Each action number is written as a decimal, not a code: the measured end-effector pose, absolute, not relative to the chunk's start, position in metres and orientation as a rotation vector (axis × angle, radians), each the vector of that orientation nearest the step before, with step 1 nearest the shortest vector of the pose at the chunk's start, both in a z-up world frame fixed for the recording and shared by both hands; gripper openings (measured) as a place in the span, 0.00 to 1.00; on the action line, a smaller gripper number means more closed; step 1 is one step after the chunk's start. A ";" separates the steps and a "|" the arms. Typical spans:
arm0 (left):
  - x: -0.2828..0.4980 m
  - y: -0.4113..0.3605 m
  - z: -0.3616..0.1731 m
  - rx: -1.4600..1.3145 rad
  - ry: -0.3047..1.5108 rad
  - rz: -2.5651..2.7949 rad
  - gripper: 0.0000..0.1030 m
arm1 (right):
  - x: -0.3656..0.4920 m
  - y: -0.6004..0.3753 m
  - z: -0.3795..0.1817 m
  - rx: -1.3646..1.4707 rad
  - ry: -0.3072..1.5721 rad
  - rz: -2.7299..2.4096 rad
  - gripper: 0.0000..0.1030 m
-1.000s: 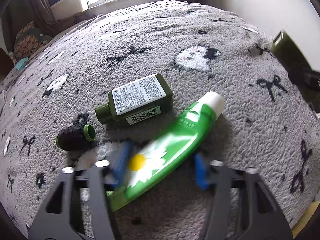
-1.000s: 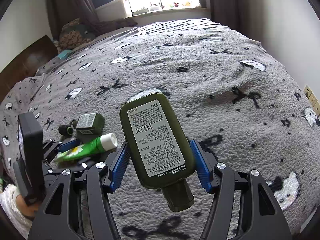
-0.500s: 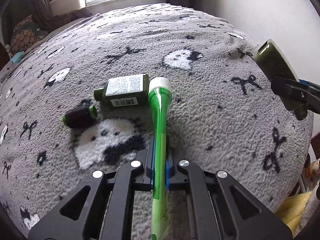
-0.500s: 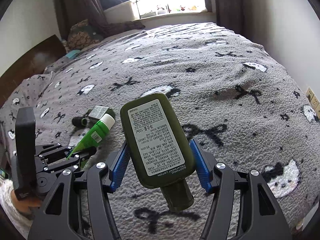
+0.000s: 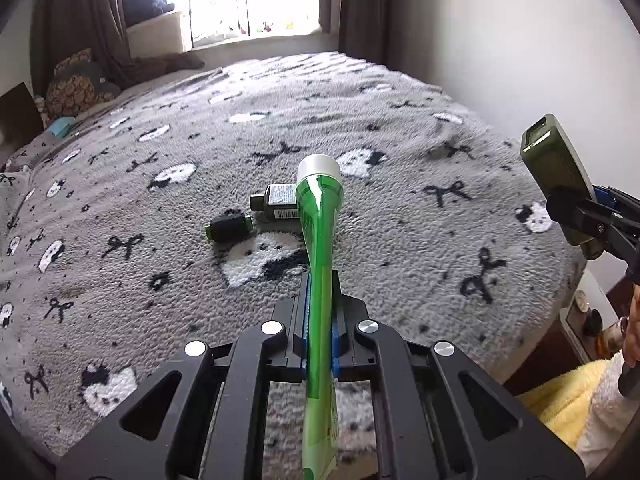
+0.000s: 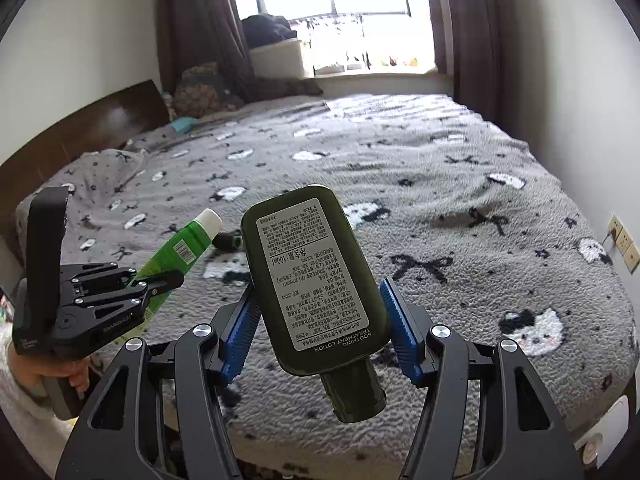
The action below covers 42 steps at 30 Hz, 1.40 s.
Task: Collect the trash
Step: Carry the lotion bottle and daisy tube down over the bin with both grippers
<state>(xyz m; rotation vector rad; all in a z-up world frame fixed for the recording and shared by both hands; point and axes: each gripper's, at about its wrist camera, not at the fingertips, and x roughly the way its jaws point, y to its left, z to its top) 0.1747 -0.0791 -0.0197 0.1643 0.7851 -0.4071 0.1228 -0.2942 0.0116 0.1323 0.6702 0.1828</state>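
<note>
My left gripper (image 5: pixel 320 316) is shut on a green tube (image 5: pixel 318 248) with a white cap, held above the bed with the cap pointing away. The same green tube (image 6: pixel 180 248) shows at the left of the right wrist view, in the left gripper (image 6: pixel 160 280). My right gripper (image 6: pixel 320 312) is shut on a dark green lotion bottle (image 6: pixel 312 280), cap toward the camera; this lotion bottle (image 5: pixel 556 172) appears at the right edge of the left wrist view. On the grey blanket (image 5: pixel 400 220) lie a small dark green bottle (image 5: pixel 276 202) and a small black bottle (image 5: pixel 228 228).
The bed fills both views; a wooden headboard (image 6: pixel 80 132) and cushions (image 6: pixel 200 92) are at its left, a window (image 6: pixel 340 4) with curtains beyond. A white wall (image 5: pixel 500 40) runs along the right. Yellow fabric (image 5: pixel 560 396) and a hand (image 5: pixel 632 328) sit at the lower right.
The left gripper closed on the green tube and lifted it off the blanket. Both grippers rose and drew back from the bed; the right kept hold of the lotion bottle.
</note>
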 end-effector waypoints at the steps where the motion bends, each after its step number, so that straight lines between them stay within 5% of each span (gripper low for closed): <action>1: 0.165 -0.075 -0.015 0.156 0.770 -0.417 0.06 | 0.112 -0.293 0.017 0.132 0.650 0.192 0.59; 13: 0.064 -0.042 -0.006 0.137 0.691 -0.445 0.06 | 0.013 -0.269 0.035 0.122 0.498 0.242 0.59; 42: -0.029 -0.017 -0.197 0.080 1.043 -0.401 0.06 | -0.024 -0.201 -0.156 0.145 0.917 0.315 0.59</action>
